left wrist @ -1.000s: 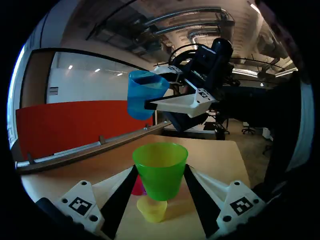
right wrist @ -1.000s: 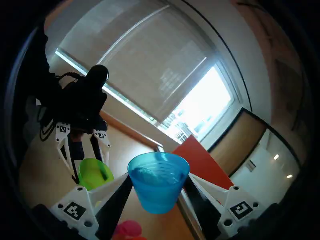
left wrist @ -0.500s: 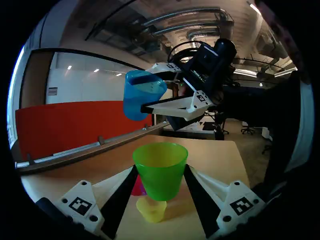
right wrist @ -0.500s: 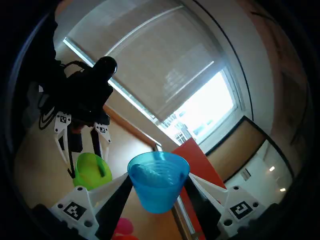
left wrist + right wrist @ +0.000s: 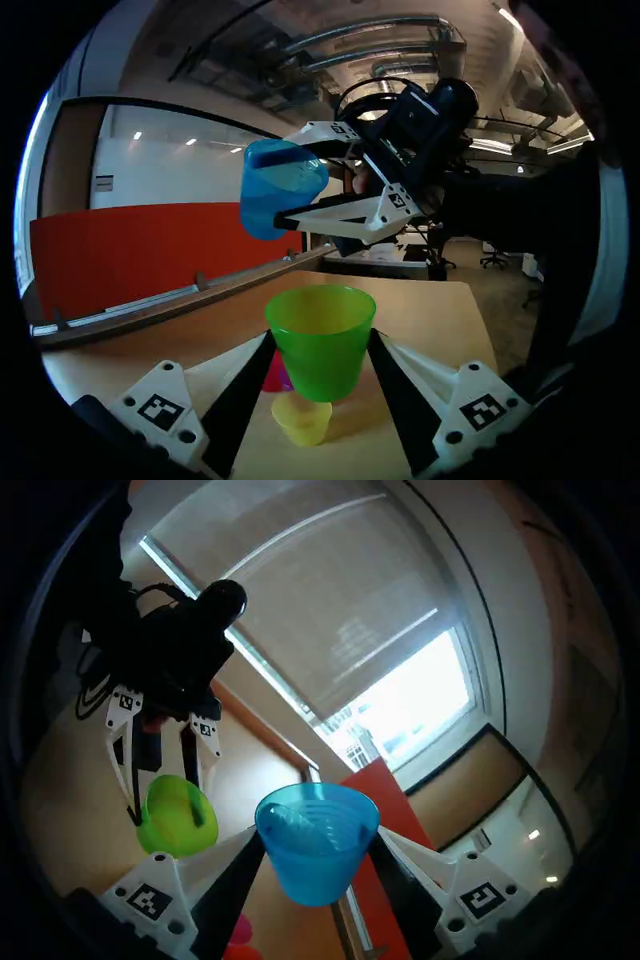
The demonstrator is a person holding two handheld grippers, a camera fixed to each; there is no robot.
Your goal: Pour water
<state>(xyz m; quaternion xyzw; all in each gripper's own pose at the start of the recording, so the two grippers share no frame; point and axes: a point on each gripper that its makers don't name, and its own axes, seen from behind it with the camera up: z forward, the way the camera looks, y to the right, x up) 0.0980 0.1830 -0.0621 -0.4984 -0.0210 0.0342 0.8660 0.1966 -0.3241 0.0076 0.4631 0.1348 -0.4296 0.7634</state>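
Nearest in the left gripper view, the left gripper (image 5: 320, 340) is clamped on a green cup (image 5: 320, 360), one finger pressing each side, and the cup sits upright with its mouth open to the top. Just below it in that view a small yellow cup (image 5: 302, 420) stands on the pale wooden table (image 5: 424, 308), and a pink cup (image 5: 276, 374) peeks out beside the green one. Higher up and farther off, the right gripper (image 5: 268, 188) grasps a blue cup (image 5: 280, 180) between both fingers; the cup is tipped over to one side, above the green cup and apart from it. The right gripper view shows water lying slanted inside the blue cup, with the green cup lower and to the left. Beyond the table's far edge runs a wooden ledge (image 5: 184, 292), then a red panel (image 5: 144, 248) under a white wall. Bare pipes (image 5: 376, 32) cross the ceiling, and office chairs (image 5: 496, 258) stand far back. A bright window (image 5: 416, 696) with a lowered blind (image 5: 344, 616) appears in the right gripper view.
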